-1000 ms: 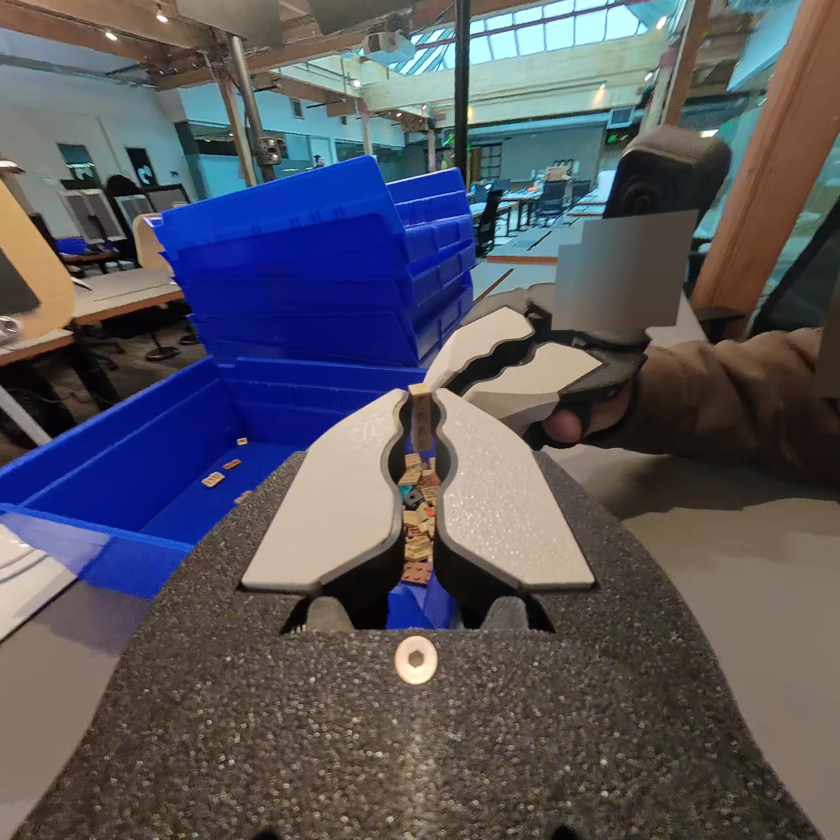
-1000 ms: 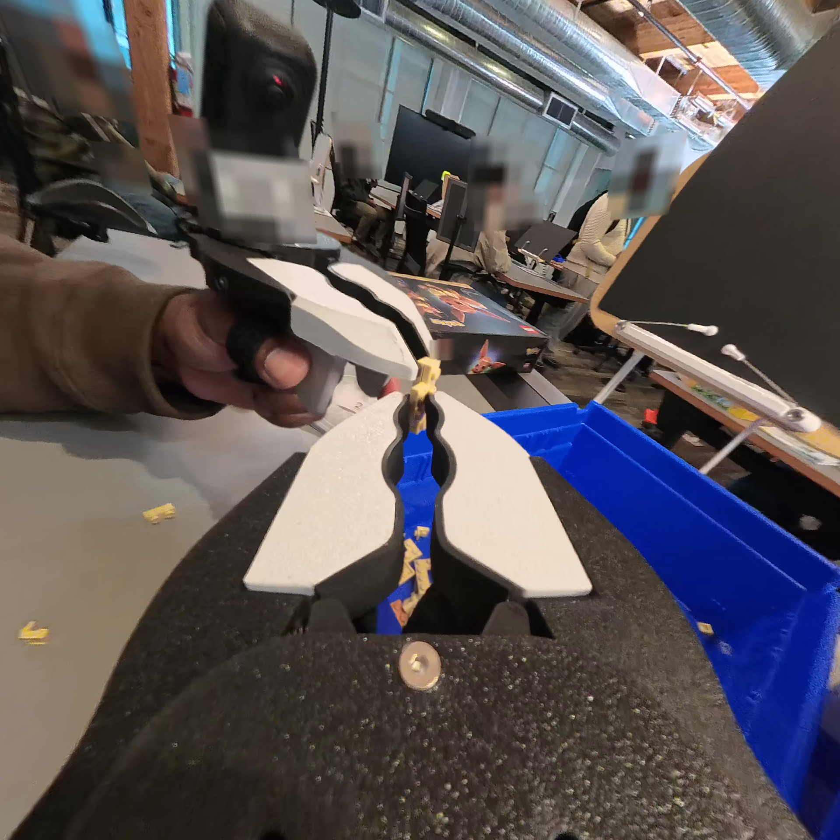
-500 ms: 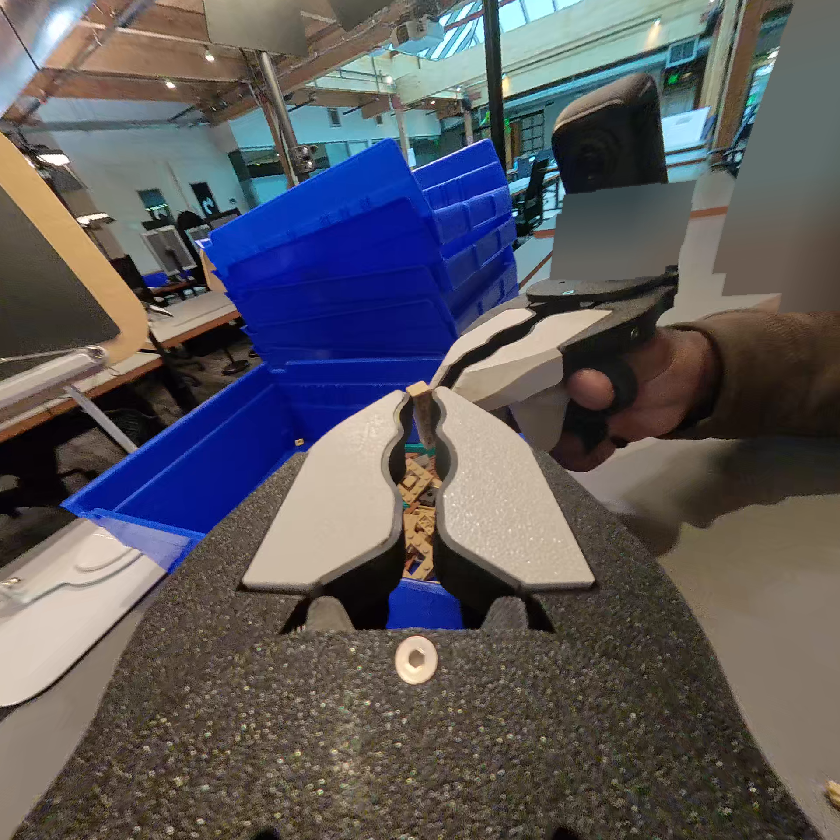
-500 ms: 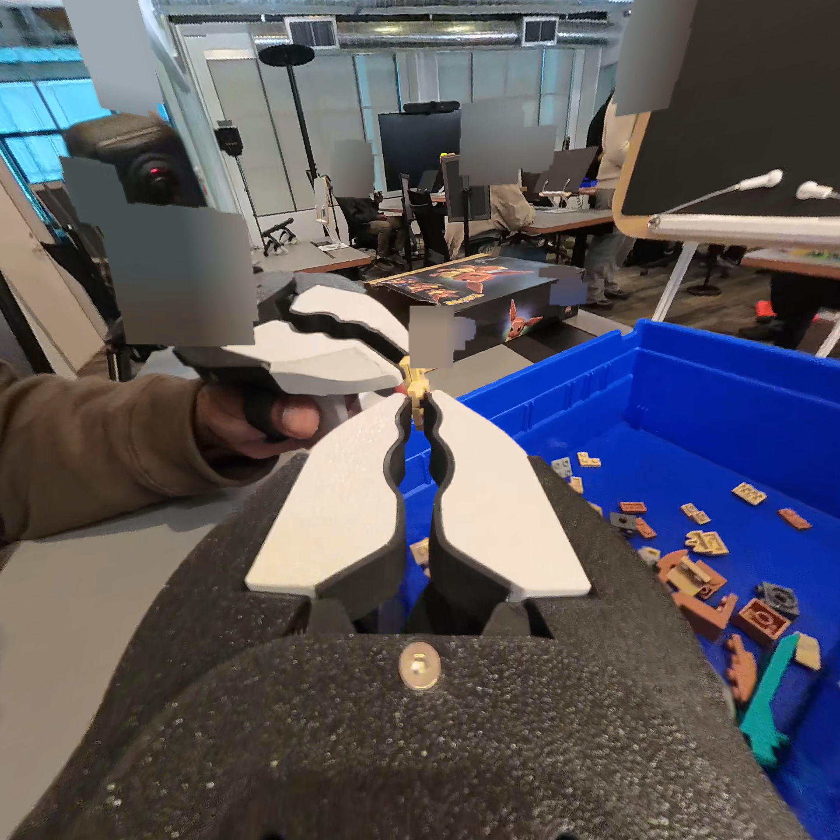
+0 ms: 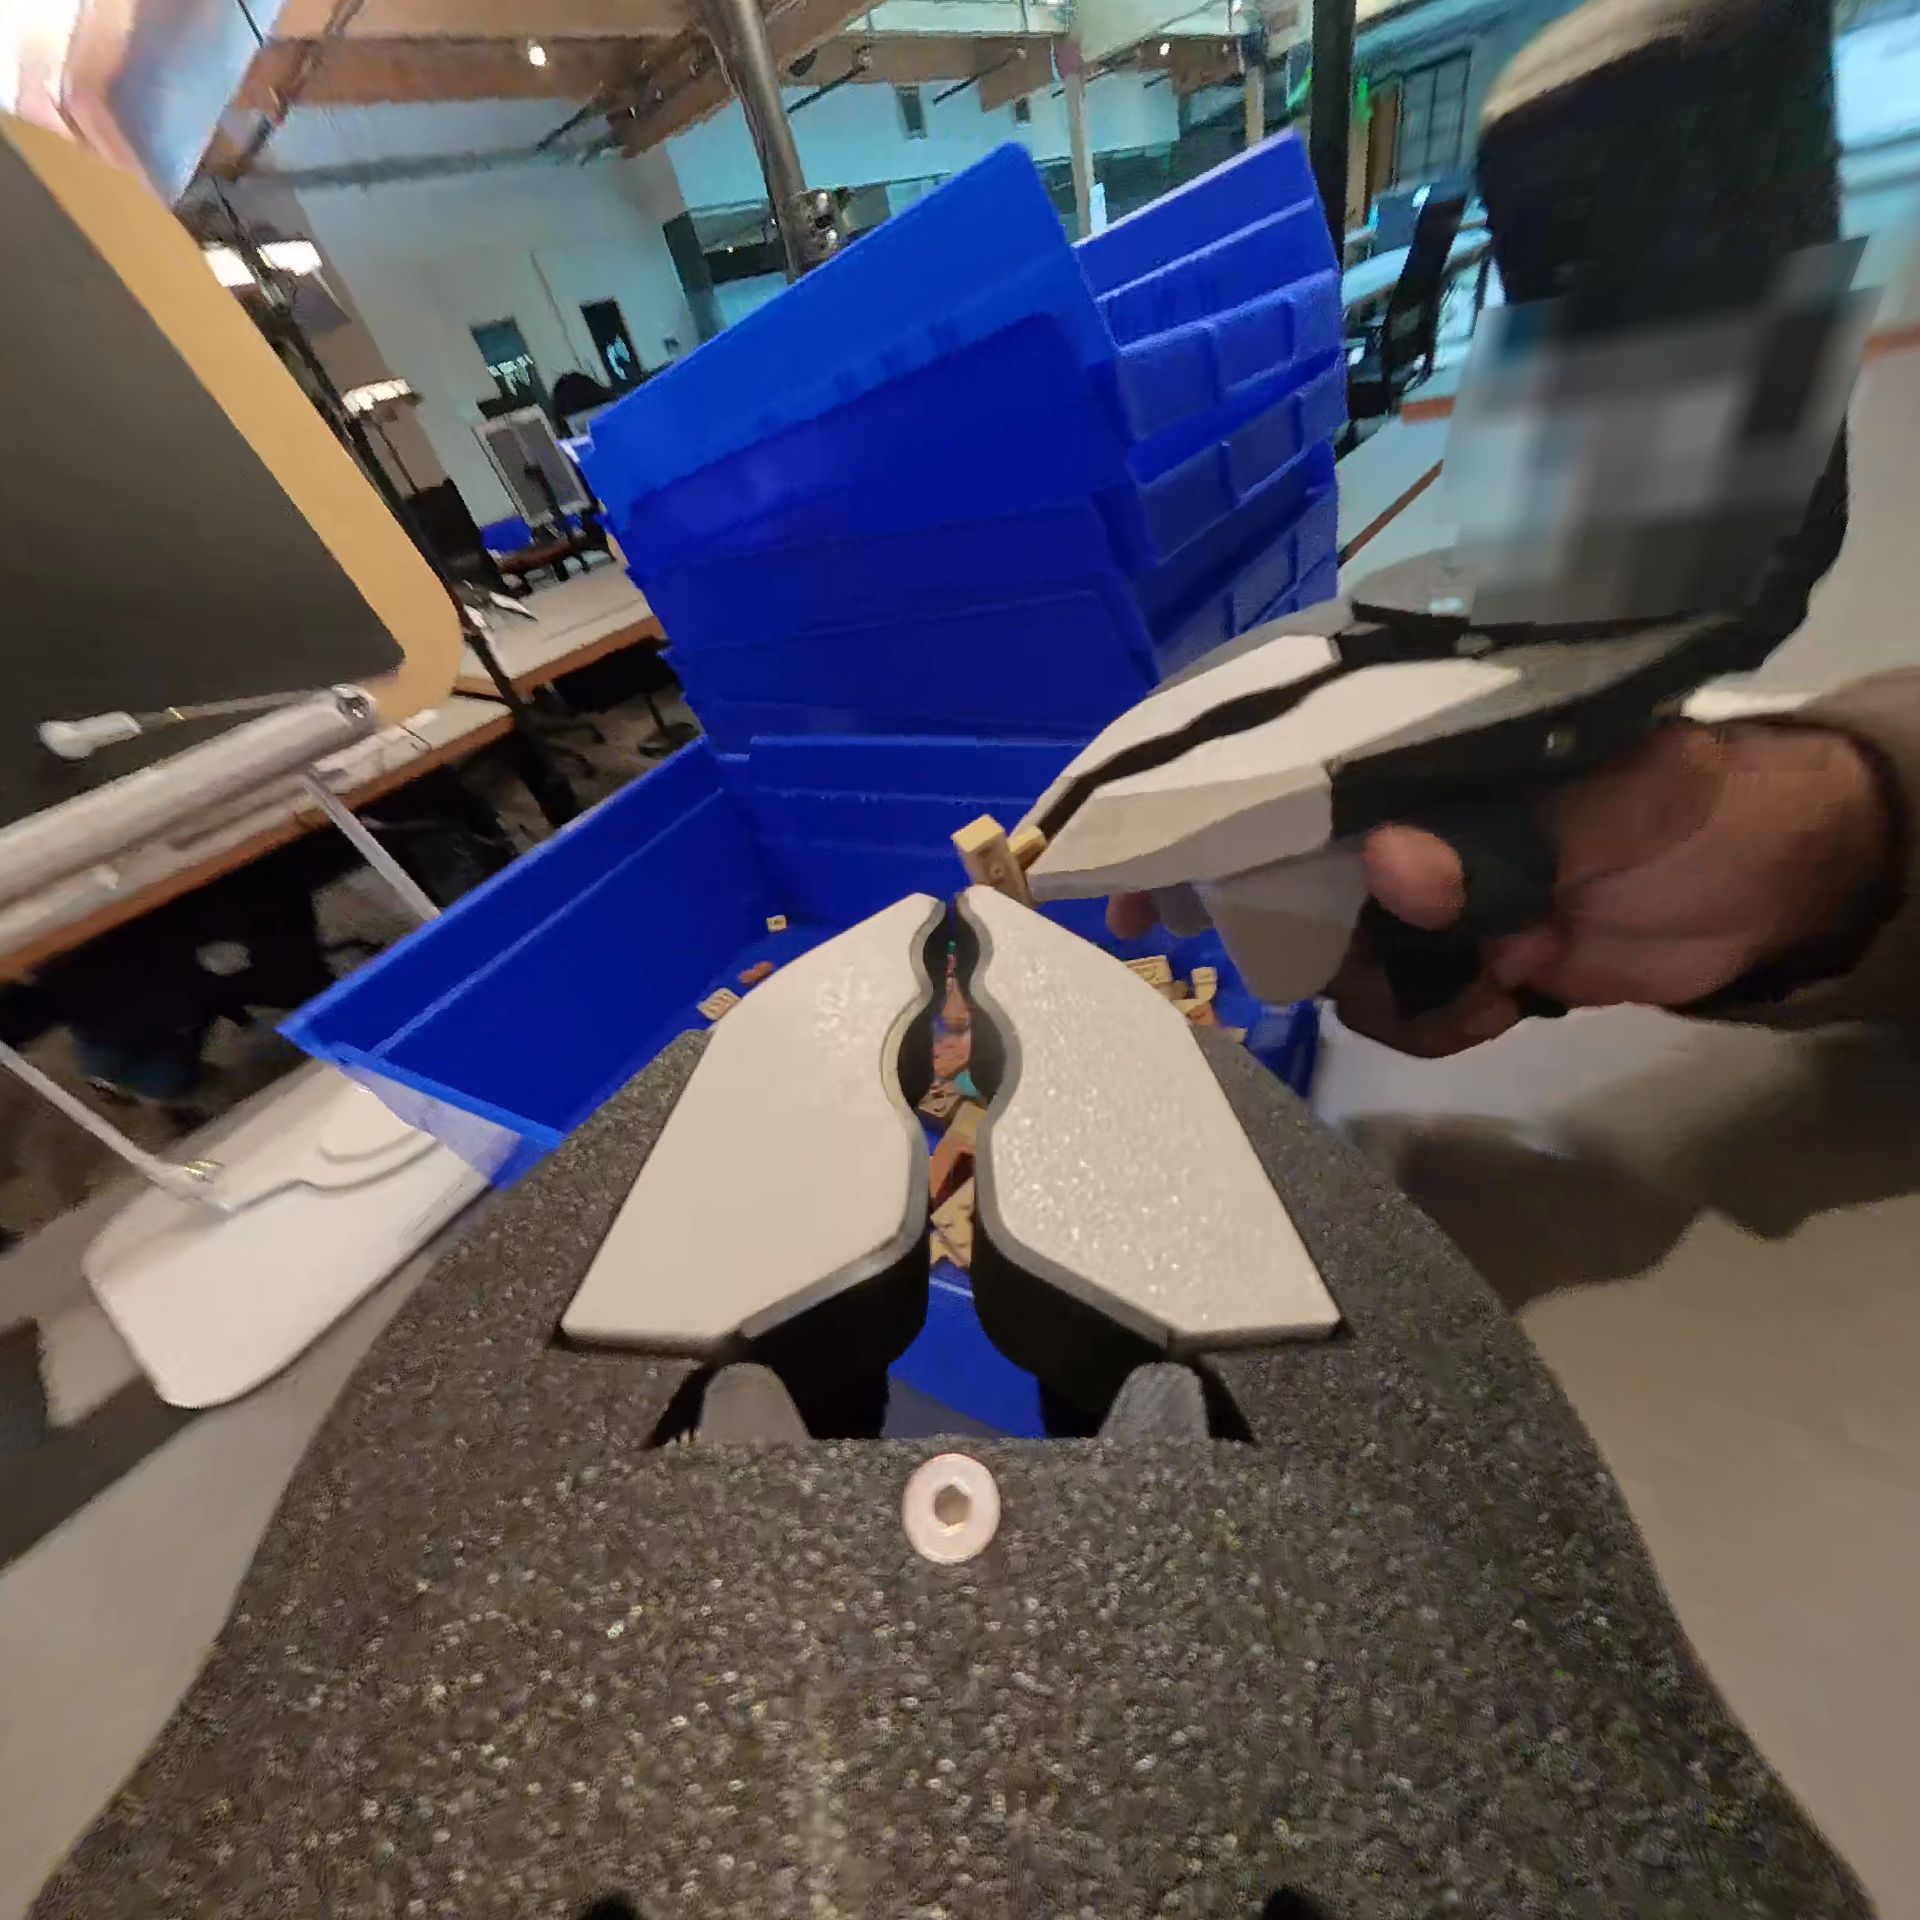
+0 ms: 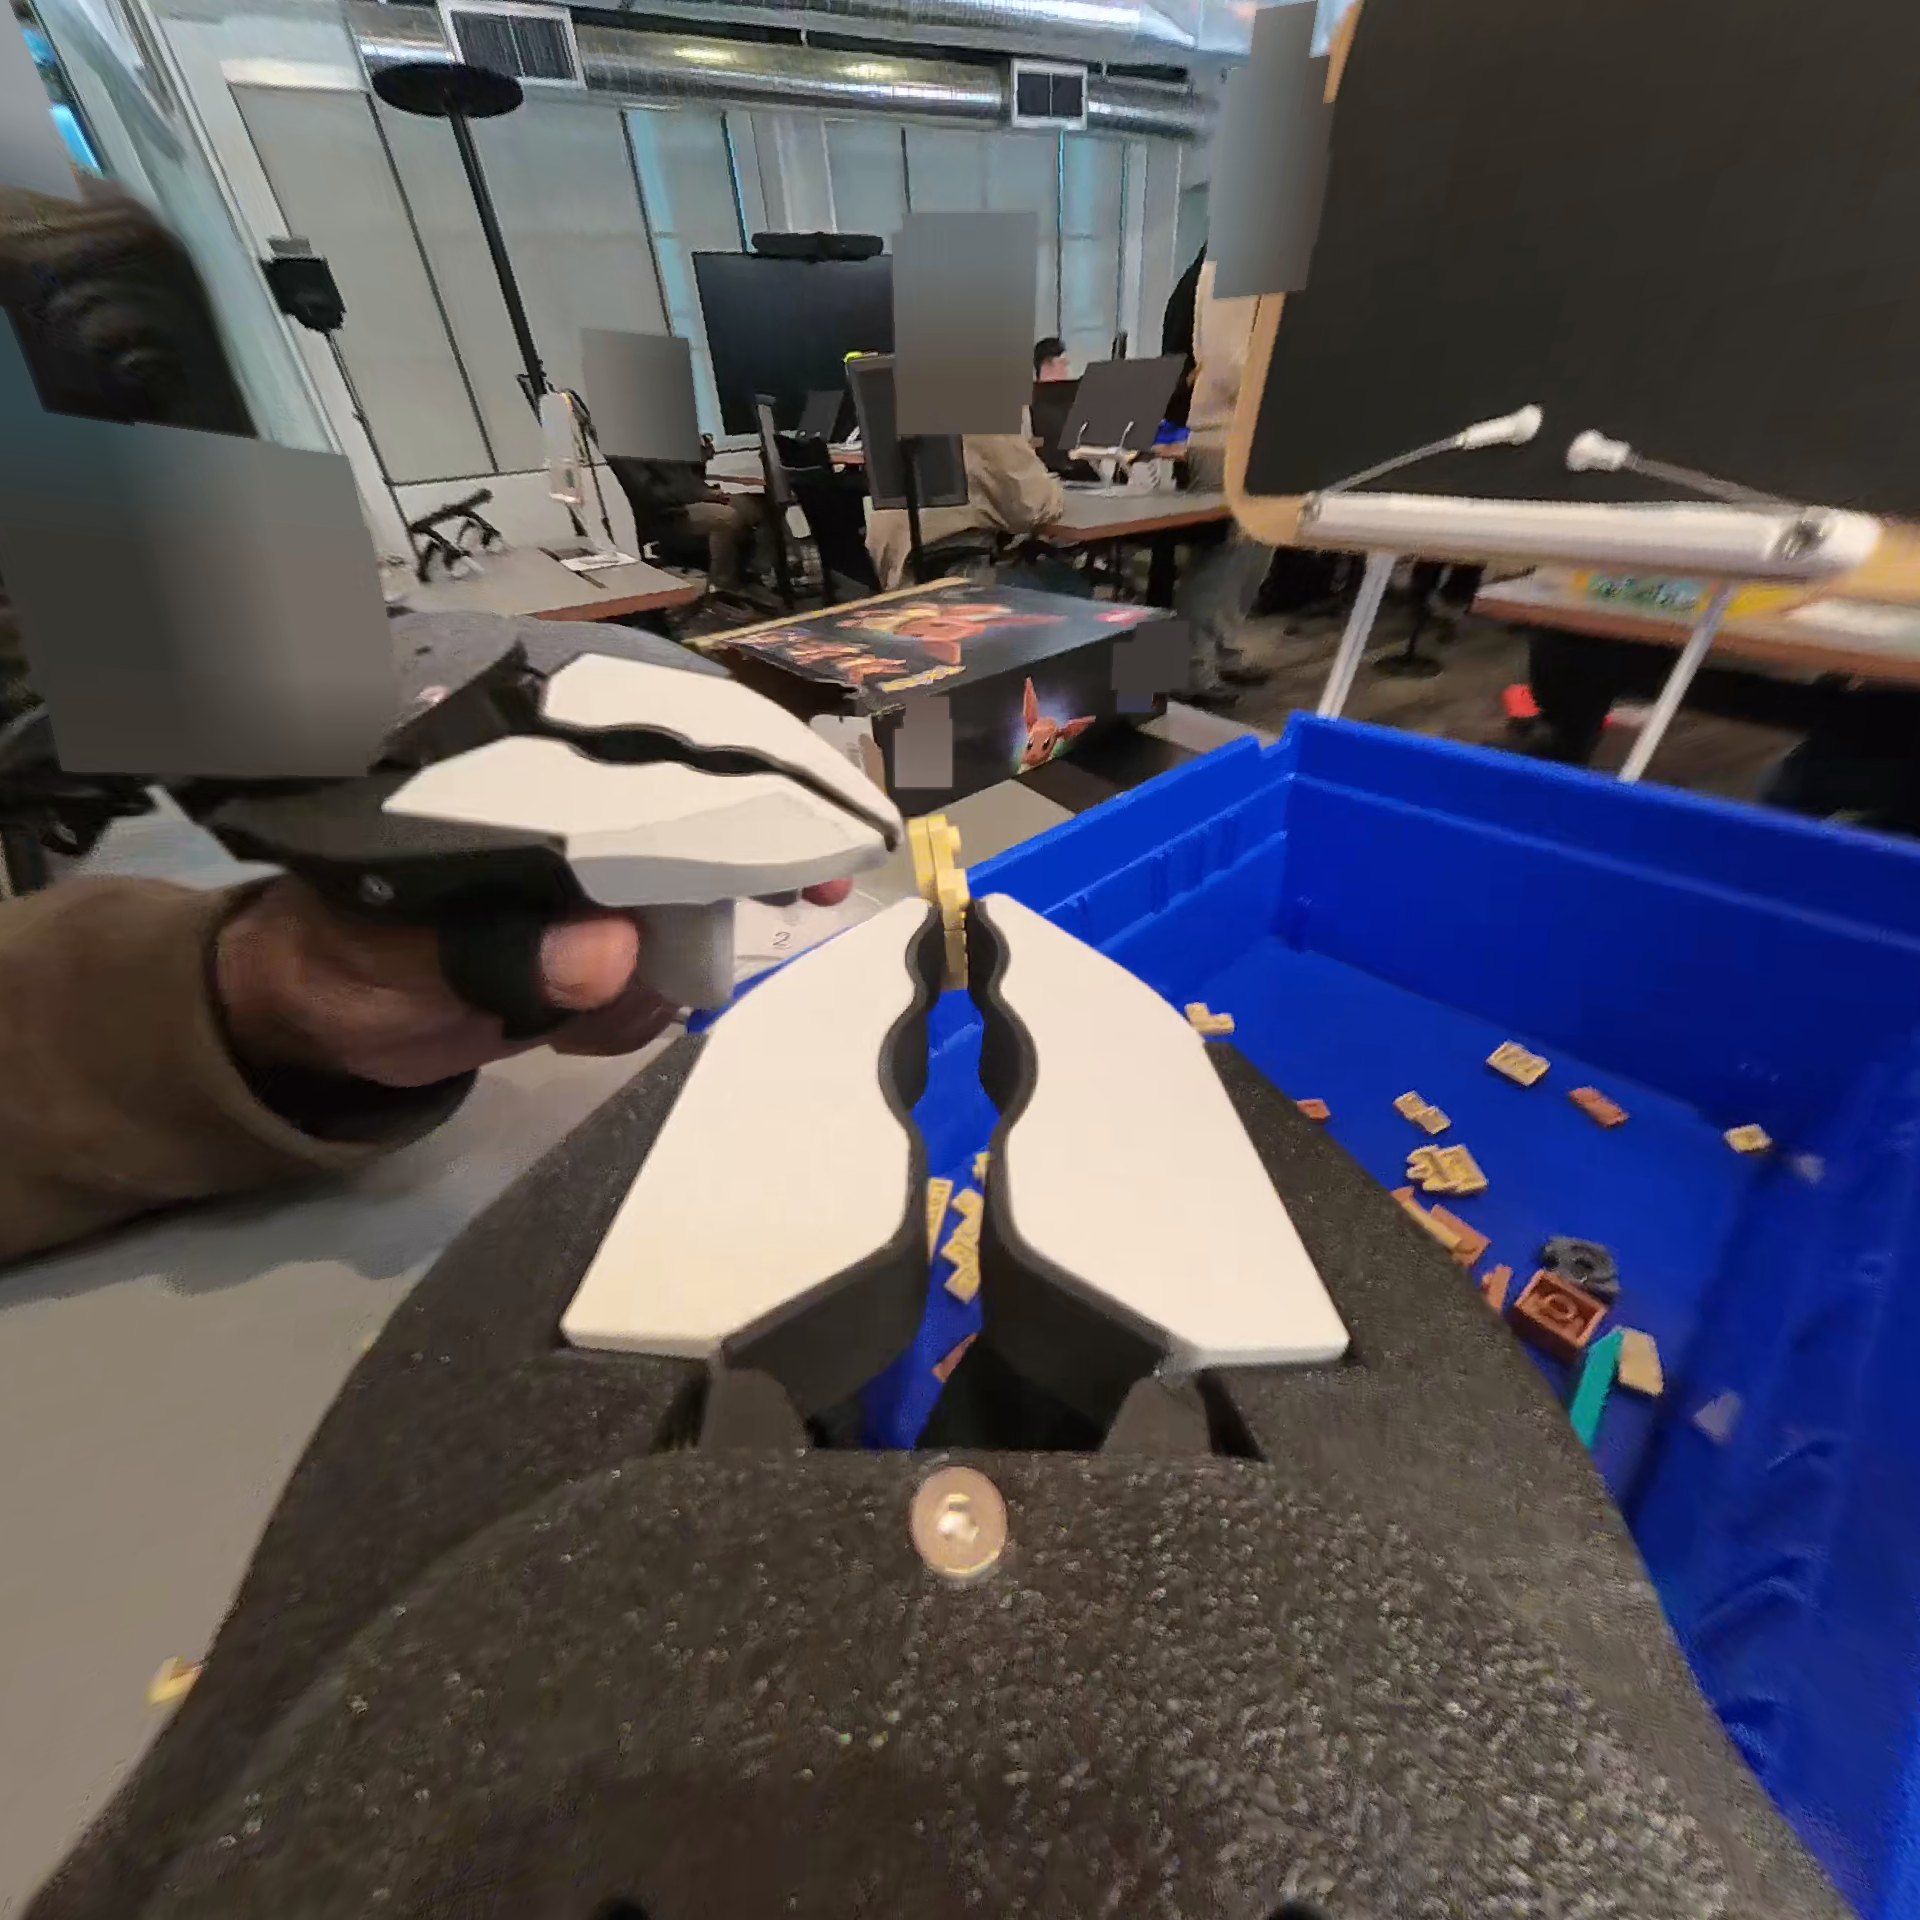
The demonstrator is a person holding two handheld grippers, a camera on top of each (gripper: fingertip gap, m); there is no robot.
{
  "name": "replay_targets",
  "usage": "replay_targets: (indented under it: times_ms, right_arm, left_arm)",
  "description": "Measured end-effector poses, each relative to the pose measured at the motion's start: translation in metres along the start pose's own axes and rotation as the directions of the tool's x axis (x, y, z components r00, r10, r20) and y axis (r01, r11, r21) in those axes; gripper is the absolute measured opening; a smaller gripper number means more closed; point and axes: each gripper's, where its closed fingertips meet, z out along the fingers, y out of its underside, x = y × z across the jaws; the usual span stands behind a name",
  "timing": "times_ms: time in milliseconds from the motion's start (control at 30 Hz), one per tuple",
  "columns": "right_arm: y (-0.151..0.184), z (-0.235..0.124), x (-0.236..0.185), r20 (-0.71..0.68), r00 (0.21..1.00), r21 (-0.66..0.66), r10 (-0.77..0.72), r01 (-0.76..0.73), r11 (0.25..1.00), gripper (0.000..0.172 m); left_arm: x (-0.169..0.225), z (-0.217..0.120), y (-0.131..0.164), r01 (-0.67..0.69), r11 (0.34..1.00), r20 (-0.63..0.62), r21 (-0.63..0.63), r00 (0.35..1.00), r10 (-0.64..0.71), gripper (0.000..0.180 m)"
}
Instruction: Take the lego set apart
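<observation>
- Both pictures are bright, lit by daylight and lamps.
- In the left wrist view, light is seen coming from roof windows and small ceiling lamps [image 5: 537, 54].
- In the right wrist view, light is let in through a wall of big windows [image 6: 582, 281].
- Soft shadows are cast on the grey desk [image 6: 208, 1351] under the sleeve.
- Straight lines are bent near the edges by the wide lens.
- The hand [image 5: 1662, 883] and far corners are smeared by blur.

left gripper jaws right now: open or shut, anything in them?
Shut, nothing in them. The left gripper has its grey fingertips meeting; the tan toy brick piece sits in the right gripper instead, above the blue plastic bin.
</observation>
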Motion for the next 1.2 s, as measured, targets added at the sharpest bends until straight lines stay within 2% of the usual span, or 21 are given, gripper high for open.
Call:
replay_targets:
  times_ms: [100, 167, 233, 300, 367, 433, 633, 967, 1200]
  right_arm:
    - [-0.007, -0.001, -0.008, -0.008, 0.996, 0.051, -0.085, 0.086, 0.995, 0.004]
    - [-0.010, -0.001, -0.011, -0.001, 0.998, 0.066, -0.063, 0.063, 0.996, 0.004]
    - [-0.013, -0.002, -0.008, 0.001, 1.000, 0.080, 0.005, -0.005, 0.997, 0.004]
    - [-0.016, -0.004, -0.007, 0.016, 0.996, 0.097, 0.087, -0.088, 0.991, 0.004]
    - [-0.018, -0.004, -0.007, 0.044, 0.983, 0.107, 0.179, -0.182, 0.977, 0.004]
    - [-0.019, -0.004, -0.009, 0.072, 0.968, 0.111, 0.241, -0.248, 0.962, 0.004]
    - [-0.020, -0.003, -0.020, 0.098, 0.974, 0.110, 0.202, -0.212, 0.971, 0.005]
    - [-0.021, -0.002, -0.028, 0.119, 0.970, 0.120, 0.212, -0.226, 0.967, 0.005]
    - [-0.024, -0.004, -0.032, 0.097, 0.991, 0.121, 0.090, -0.101, 0.987, 0.004]
  left_arm:
    - [0.002, -0.003, -0.006, 0.200, 0.980, -0.083, 0.024, 0.977, -0.197, 0.013]
    - [0.001, -0.006, -0.014, 0.276, 0.959, -0.115, 0.065, 0.957, -0.268, 0.020]
    - [-0.001, -0.009, -0.016, 0.222, 0.971, -0.091, 0.087, 0.973, -0.214, 0.022]
    - [-0.002, -0.009, -0.011, 0.091, 0.994, -0.028, 0.064, 0.996, -0.089, 0.023]
    - [-0.002, -0.008, -0.007, -0.033, 0.999, 0.030, 0.029, 0.999, 0.032, 0.026]
    - [0.003, -0.006, -0.006, -0.094, 0.995, 0.042, 0.015, 0.995, 0.093, 0.025]
    - [0.011, -0.007, -0.011, -0.060, 0.998, 0.002, 0.032, 0.998, 0.060, 0.018]
    - [0.016, -0.009, -0.014, -0.096, 0.995, 0.003, 0.017, 0.995, 0.096, 0.013]
    - [0.016, -0.013, -0.016, -0.189, 0.982, 0.053, 0.012, 0.981, 0.188, 0.009]
